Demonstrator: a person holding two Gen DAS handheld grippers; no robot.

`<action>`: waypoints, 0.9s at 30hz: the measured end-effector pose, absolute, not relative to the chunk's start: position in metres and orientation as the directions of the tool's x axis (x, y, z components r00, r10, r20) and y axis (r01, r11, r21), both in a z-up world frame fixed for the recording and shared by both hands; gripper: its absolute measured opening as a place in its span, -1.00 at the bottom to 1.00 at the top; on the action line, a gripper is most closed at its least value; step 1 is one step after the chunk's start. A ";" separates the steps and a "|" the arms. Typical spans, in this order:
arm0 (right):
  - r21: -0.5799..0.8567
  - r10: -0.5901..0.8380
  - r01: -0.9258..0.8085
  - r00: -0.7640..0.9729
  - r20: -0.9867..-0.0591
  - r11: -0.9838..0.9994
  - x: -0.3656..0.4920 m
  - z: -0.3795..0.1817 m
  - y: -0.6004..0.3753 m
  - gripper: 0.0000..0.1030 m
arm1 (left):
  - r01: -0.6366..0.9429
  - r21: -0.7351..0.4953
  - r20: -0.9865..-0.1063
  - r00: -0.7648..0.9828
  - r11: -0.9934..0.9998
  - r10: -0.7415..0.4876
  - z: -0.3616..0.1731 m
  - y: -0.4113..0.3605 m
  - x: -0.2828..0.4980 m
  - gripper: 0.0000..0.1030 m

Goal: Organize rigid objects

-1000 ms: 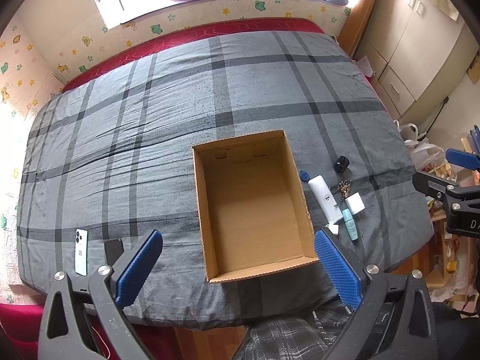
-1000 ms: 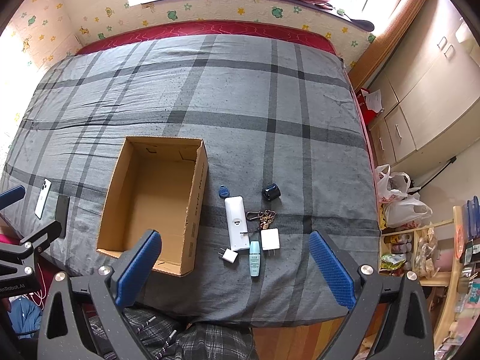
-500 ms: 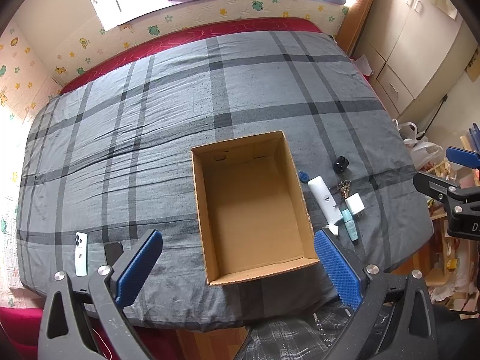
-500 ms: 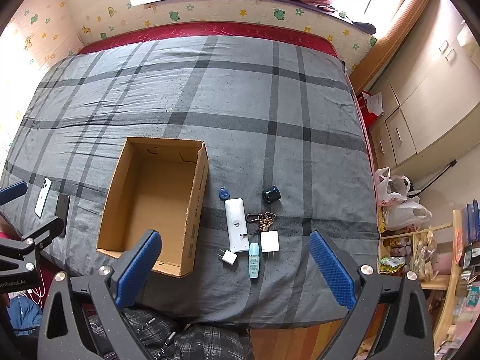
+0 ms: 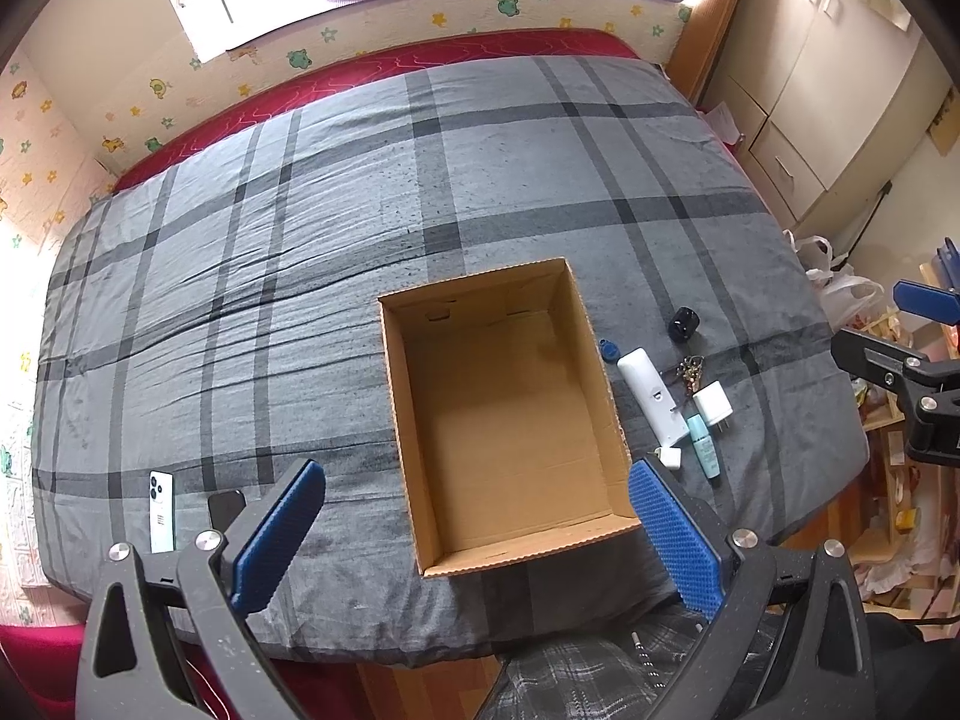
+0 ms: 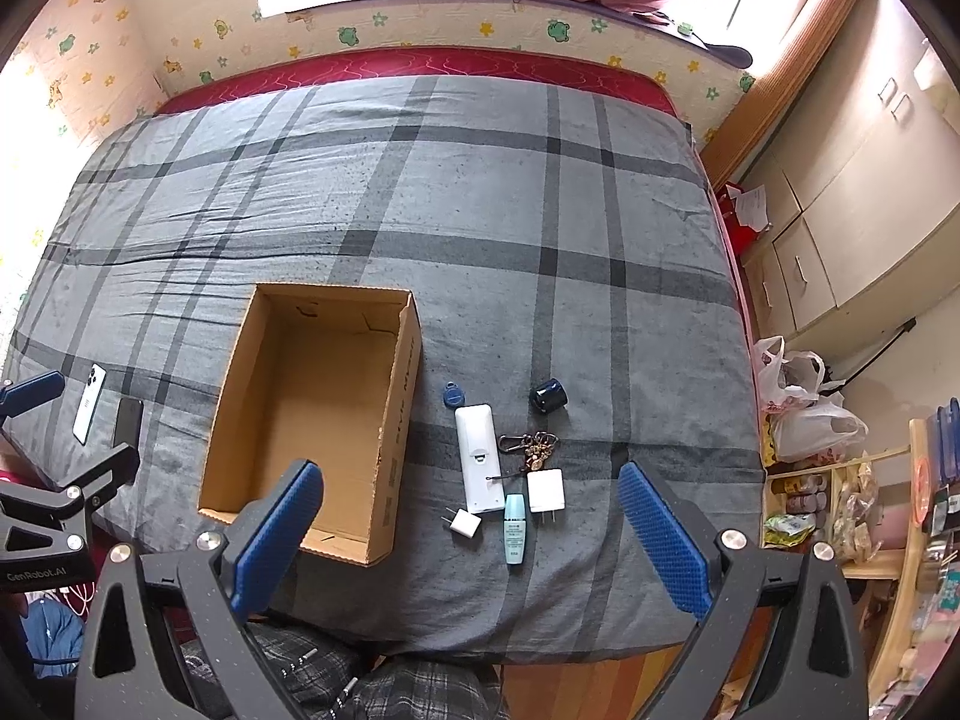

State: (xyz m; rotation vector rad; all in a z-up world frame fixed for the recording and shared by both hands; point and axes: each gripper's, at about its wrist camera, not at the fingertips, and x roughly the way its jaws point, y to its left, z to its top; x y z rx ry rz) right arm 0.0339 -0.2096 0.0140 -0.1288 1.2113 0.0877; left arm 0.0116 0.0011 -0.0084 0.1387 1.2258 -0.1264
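Left gripper (image 5: 474, 531): held high above the bed's near edge, jaws spread wide, holding nothing.
Right gripper (image 6: 474, 531): likewise raised, jaws spread, holding nothing.
Cardboard box (image 6: 312, 414): open, on the grey plaid bed (image 6: 480, 210).
Small objects: white remote (image 6: 478, 459), chargers, tube, keys, clustered just right of the box.

box (image 6: 312, 414): open top, nothing inside | item cluster (image 6: 510, 468): unobstructed above
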 end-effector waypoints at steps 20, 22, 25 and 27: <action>0.022 0.055 -0.091 0.371 -0.927 0.996 0.044 -0.001 -0.228 0.96 | 0.176 0.035 -0.952 0.305 0.984 -0.020 -0.062 0.036 0.039 1.00; 0.035 0.066 -0.091 0.360 -0.931 0.995 0.045 -0.006 -0.231 0.96 | 0.160 0.003 -0.956 0.290 0.987 -0.044 -0.070 0.043 0.042 1.00; 0.027 0.055 -0.082 0.359 -0.932 0.996 0.046 -0.013 -0.235 0.96 | 0.155 -0.007 -0.955 0.293 0.988 -0.052 -0.083 0.050 0.047 1.00; 0.025 0.048 -0.070 0.357 -0.933 0.997 0.047 -0.019 -0.238 0.96 | 0.155 -0.003 -0.959 0.280 0.988 -0.046 -0.094 0.053 0.051 1.00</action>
